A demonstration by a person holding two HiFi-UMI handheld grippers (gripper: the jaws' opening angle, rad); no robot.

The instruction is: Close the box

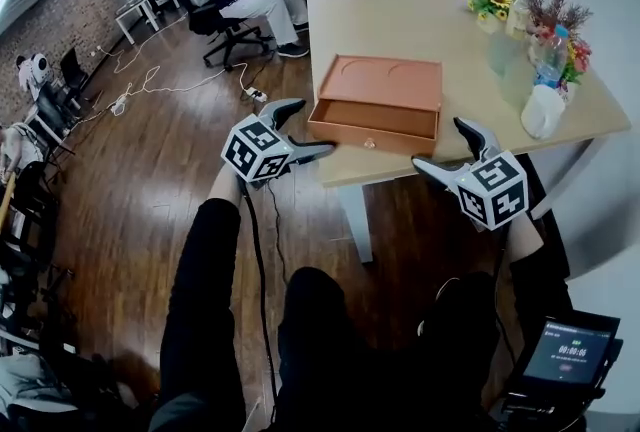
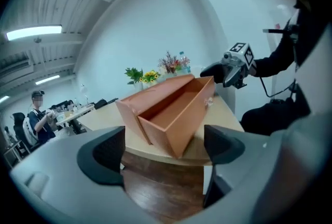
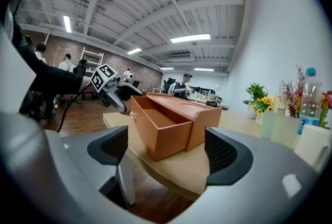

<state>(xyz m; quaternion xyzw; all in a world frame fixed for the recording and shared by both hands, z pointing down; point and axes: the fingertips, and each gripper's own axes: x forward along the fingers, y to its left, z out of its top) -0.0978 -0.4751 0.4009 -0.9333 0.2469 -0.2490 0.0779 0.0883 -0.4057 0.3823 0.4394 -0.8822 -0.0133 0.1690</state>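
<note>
Box [image 1: 378, 85] sits on table [image 1: 400, 20] at its near edge, long axis left-right, with drawer [image 1: 372, 125] pulled out toward the person. Left gripper [image 1: 303, 128] is by the drawer's left front corner, right gripper [image 1: 450, 148] by its right. Both have jaws wide apart and hold nothing. Box lies ahead, between them, neither clearly nearer. Closing push likely runs straight away from the person.

On my feed, the left gripper [image 1: 303, 130] and right gripper [image 1: 445, 148] each carry a white cube [image 1: 256, 150] printed with black square markers. Both have dark tapered jaws, black ribbed pads [image 2: 108, 151] and pale grey housings. I see black sleeves [image 1: 205, 260], black trousers [image 1: 320, 340] and a thin black cable [image 1: 252, 240] beside the left sleeve.
</note>
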